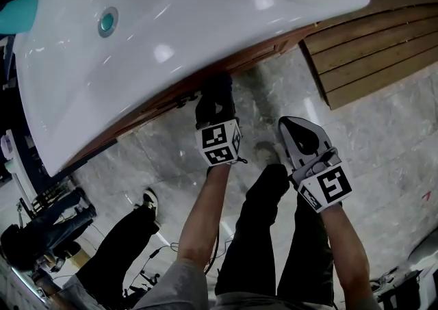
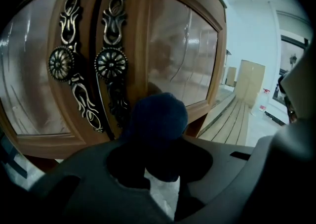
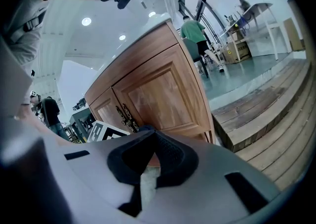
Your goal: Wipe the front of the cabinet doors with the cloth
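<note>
We stand on a grey marble floor [image 1: 383,158], wooden steps [image 1: 369,48] at right. From above, the white washbasin [image 1: 171,21] hides most of the cabinet doors [image 2: 182,55]. Our left gripper [image 2: 158,136] clamps the dark blue cloth [image 2: 158,114], a wad with no clear long axis, facing the doors' lower rail. Our right gripper [image 3: 148,131] is clenched, empty.

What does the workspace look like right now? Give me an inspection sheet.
Surface: cabinet doors, glossy wood, with ornate handles at the centre seam.
Job's things: dark blue cloth, bunched in front of the doors' lower part; contact unclear.
Clutter: nothing seen.
Grippers: left gripper shut on the cloth; right gripper shut, empty, held over the marble floor.
Cables: thin cable on the floor near a bystander's shoe.
Surroundings: white sink counter above, wood decking to the right.
</note>
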The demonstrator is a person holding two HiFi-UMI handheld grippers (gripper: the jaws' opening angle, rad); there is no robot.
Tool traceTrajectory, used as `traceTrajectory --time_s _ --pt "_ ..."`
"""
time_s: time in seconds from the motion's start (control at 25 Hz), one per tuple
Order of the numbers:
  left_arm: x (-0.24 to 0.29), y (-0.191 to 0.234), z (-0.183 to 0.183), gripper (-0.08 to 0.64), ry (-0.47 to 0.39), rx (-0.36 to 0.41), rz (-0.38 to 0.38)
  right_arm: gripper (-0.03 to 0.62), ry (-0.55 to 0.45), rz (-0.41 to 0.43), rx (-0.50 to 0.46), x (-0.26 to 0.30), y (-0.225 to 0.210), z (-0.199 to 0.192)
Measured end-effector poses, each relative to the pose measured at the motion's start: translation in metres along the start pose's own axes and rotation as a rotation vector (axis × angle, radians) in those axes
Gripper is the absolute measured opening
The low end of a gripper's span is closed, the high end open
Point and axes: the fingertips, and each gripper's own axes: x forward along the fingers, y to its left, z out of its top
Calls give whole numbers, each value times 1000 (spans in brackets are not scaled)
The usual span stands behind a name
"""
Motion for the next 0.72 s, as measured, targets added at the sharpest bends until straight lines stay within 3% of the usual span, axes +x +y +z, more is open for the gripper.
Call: traceTrajectory --time_s 0.72 --pt "28 -63 18 106 -6 29 -101 11 -16 -56 25 -18 -38 6"
